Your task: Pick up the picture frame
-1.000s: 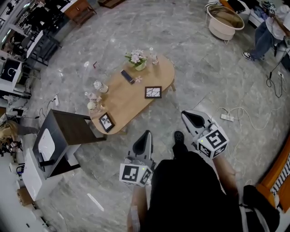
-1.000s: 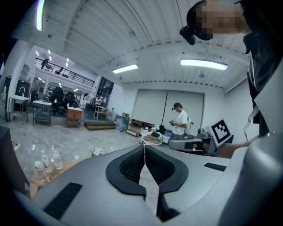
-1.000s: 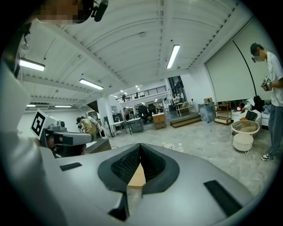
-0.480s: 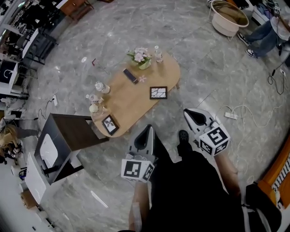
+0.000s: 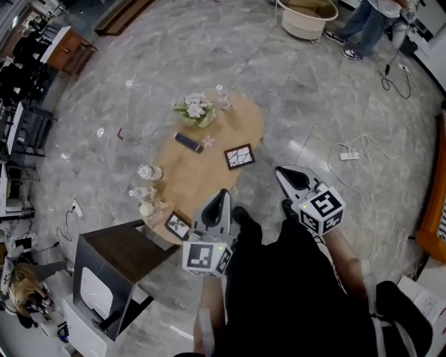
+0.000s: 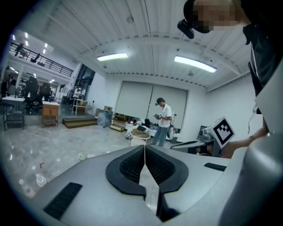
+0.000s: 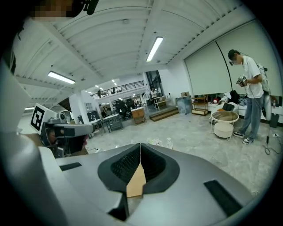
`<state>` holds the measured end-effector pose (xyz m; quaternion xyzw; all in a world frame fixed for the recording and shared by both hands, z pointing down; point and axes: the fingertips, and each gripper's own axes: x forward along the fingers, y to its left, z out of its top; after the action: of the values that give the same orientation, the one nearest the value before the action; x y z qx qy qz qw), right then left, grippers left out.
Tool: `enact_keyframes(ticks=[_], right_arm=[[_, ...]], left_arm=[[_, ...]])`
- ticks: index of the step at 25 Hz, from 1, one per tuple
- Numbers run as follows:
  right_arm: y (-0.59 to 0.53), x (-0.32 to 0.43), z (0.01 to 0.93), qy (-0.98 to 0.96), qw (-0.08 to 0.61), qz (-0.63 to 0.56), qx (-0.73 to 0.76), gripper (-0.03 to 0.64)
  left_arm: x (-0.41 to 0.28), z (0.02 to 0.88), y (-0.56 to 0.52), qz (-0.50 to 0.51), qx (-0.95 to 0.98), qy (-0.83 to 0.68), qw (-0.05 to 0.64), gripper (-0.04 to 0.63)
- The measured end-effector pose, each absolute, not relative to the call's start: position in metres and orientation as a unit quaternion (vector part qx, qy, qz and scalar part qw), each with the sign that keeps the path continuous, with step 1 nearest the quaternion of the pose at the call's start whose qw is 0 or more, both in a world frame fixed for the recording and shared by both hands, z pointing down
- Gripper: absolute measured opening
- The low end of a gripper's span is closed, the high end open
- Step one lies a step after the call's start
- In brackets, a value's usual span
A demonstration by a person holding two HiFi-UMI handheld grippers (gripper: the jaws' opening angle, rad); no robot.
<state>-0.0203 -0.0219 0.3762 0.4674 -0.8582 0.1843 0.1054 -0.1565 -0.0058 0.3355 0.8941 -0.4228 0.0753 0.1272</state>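
Observation:
In the head view an oval wooden table (image 5: 209,178) carries two picture frames. One black frame (image 5: 239,156) with a cracked-pattern print lies flat near the table's right edge. A smaller black frame (image 5: 178,226) lies at the near end, just left of my left gripper (image 5: 221,197). That gripper hovers over the table's near end, jaws shut and empty. My right gripper (image 5: 287,174) hangs over the floor to the right of the table, also shut with nothing in it. In the left gripper view the jaws (image 6: 144,148) meet; in the right gripper view the jaws (image 7: 140,146) meet too.
On the table stand a flower pot (image 5: 196,109), a clear bottle (image 5: 223,97), a dark remote (image 5: 187,142) and several glass jars (image 5: 148,172). A dark side table (image 5: 118,258) stands at its near left end. A cable and power strip (image 5: 348,155) lie on the floor to the right. A person (image 6: 162,122) stands beside a round tub (image 5: 306,17).
Both grippers have come closer to the table; the left one now reaches over its near end. The table and side table have slid down and left in the head view.

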Motion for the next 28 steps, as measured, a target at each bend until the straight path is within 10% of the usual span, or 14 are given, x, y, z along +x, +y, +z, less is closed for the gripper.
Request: enact_keyframes(ticks=[28], right_arm=[[-0.105, -0.048, 0.628, -0.752, 0.19, 0.357, 0.52, 0.014]], left_arm=[[-0.152, 0.457, -0.127, 0.15, 0.915, -0.325, 0.187, 0.018]])
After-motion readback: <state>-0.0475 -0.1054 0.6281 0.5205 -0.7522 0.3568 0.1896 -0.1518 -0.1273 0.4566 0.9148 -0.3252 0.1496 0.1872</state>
